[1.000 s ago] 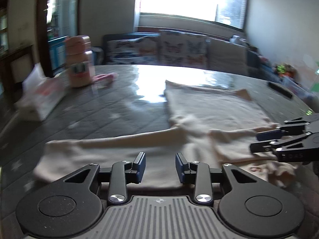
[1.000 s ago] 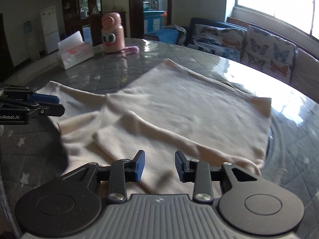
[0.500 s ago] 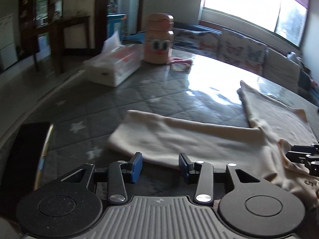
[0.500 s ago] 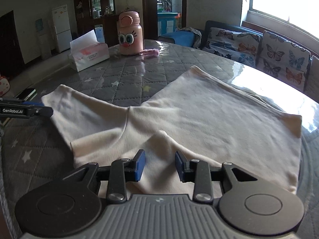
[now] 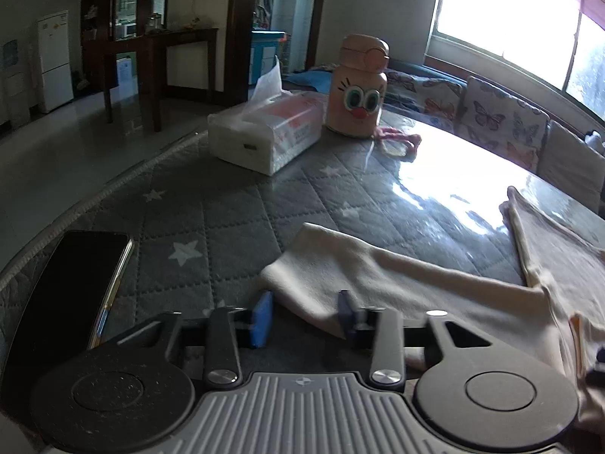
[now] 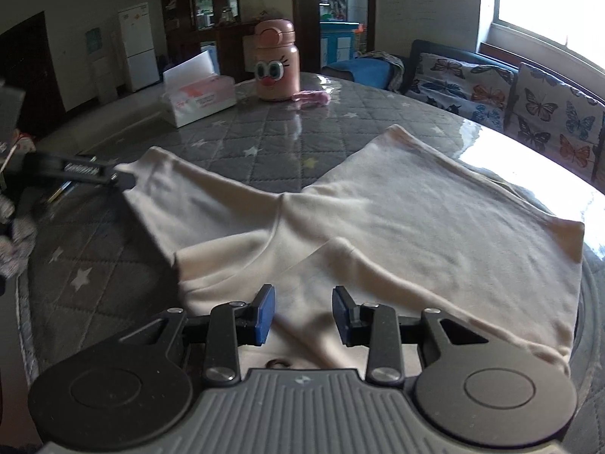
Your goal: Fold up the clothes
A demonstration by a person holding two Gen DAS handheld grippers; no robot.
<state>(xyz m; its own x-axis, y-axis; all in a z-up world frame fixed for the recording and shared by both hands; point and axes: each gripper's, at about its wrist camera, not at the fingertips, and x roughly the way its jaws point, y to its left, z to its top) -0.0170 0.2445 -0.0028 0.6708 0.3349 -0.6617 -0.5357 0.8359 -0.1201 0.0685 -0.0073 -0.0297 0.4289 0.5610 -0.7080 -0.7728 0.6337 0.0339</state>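
Note:
A cream long-sleeved shirt (image 6: 397,223) lies flat on the grey quilted table. Its left sleeve (image 5: 363,272) stretches out to the left, and its cuff end lies between the fingers of my left gripper (image 5: 304,316), which is open. From the right wrist view the left gripper (image 6: 113,178) sits at that cuff. The other sleeve (image 6: 340,265) is folded over the body. My right gripper (image 6: 302,314) is open, low over the folded sleeve near the shirt's near edge.
A black phone (image 5: 68,287) lies at the table's left edge. A tissue box (image 5: 264,132), a pink cartoon bottle (image 5: 357,89) and a pink strap (image 5: 401,138) stand at the far side. A butterfly-cushioned sofa (image 6: 529,98) is behind the table.
My left gripper has swung left along the outstretched sleeve to its cuff end. My right gripper has shifted slightly and stays over the folded sleeve. Both stay open.

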